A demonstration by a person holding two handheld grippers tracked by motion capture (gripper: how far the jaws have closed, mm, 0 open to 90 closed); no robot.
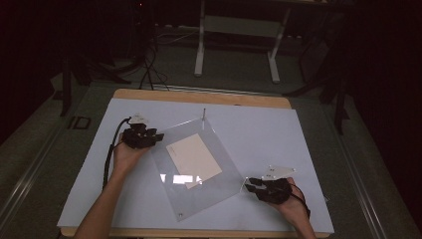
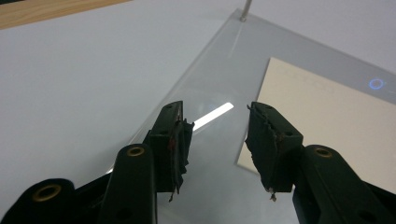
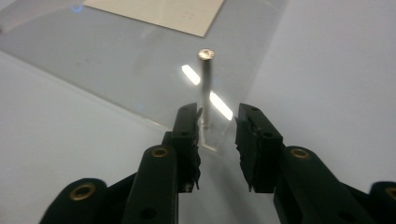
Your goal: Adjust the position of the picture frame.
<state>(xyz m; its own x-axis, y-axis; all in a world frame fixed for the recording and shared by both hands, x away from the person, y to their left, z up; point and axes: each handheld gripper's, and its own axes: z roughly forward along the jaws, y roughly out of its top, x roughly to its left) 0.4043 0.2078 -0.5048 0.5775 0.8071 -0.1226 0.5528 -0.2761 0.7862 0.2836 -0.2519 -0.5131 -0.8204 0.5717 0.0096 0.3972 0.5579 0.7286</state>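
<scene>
- Clear acrylic sheet with a cream paper card under or on it lies turned cornerwise in the middle of the pale blue table mat, seen from the high view. Thin metal pins stand at its corners — one at the far corner. My left gripper sits at the sheet's left edge, my right gripper at its right corner.
- Left gripper view: my jaws stand about half open over the sheet's edge, with nothing between the pads — the card lies just beyond my right-hand pad. No grip here yet.
- Right gripper view: a slim upright metal pin rises from the sheet's near corner, between my jaws. The jaws are partly open; the pin stands close against one pad, and I cannot tell whether it touches. I judge that I am not gripping it.
- Step in hand, as I judge it: taking hold of the corner pin while the other gripper steadies the sheet. Next calls for closing squarely on the pin's shaft, low enough not to tilt it.
</scene>
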